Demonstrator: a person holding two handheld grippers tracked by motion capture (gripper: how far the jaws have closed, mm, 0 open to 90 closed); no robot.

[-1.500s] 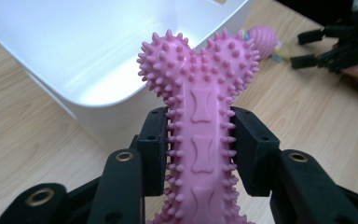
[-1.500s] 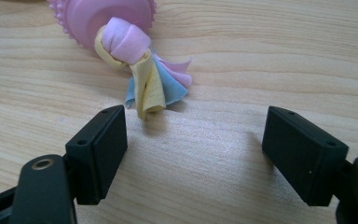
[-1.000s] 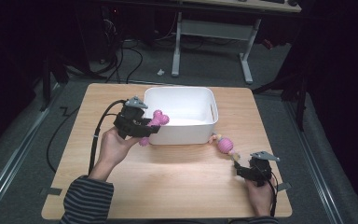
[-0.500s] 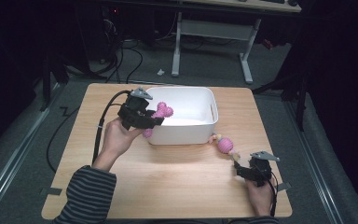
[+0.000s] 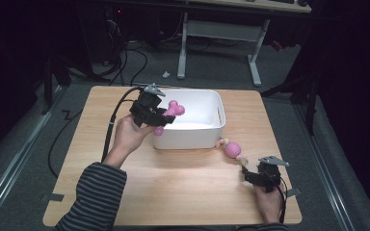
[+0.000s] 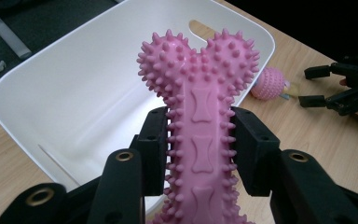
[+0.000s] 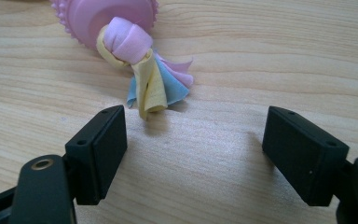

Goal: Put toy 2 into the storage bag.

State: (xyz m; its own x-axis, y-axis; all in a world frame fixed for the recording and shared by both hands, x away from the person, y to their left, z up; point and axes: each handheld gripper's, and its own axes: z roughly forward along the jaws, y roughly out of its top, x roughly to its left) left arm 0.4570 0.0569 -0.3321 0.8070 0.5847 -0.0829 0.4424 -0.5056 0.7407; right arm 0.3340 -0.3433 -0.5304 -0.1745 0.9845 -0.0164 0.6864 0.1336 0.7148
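1. My left gripper (image 5: 161, 115), raised on a bent wrist, clamps the pink spiky bone (image 6: 200, 116) over the white bin's (image 5: 212, 137) left rim.
2. My right gripper (image 7: 193, 144) rests near the tabletop's (image 5: 173, 187) front right corner, jaws wide apart and empty, just short of the ball toy's (image 5: 232, 149) cloth tail (image 7: 154, 86).

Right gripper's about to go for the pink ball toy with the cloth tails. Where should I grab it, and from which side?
Take the knotted cloth tail of the pink ball toy, coming from the near side. It points at the open right gripper, lies flat on the table, and looks narrower than the spiky ball.
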